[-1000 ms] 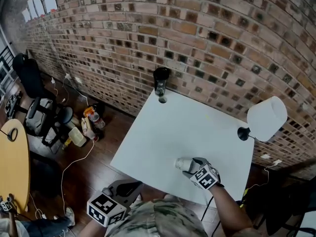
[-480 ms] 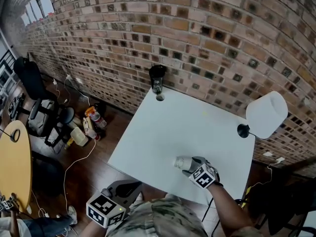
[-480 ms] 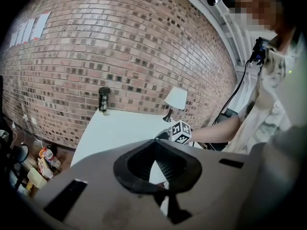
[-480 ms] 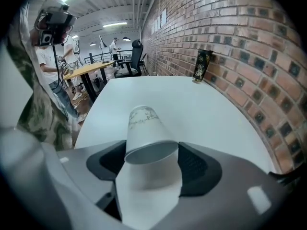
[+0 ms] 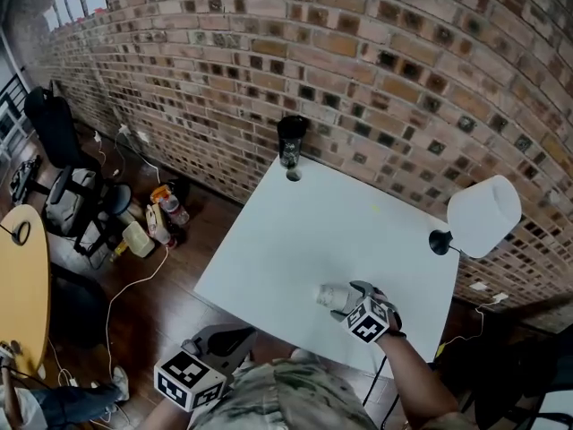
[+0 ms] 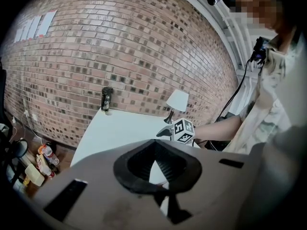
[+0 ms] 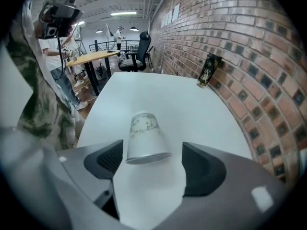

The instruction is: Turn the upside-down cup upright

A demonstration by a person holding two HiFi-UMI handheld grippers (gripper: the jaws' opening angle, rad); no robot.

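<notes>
Spreading apart, the right tongs [image 7: 152, 163] are releasing the cup [image 7: 145, 137] they were pinching a moment ago. It is sitting between them on the desk [image 7: 192, 104], apparently mouth-down, so it is staying unturned. The left tongs [image 6: 156, 150] are hanging pressed together below the desk's near edge.

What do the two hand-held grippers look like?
The left hand-held gripper and the right hand-held gripper have grey plastic bodies and black ribbed pads. Each carries a cube with black-and-white square markers. The person wears a camouflage shirt.
</notes>
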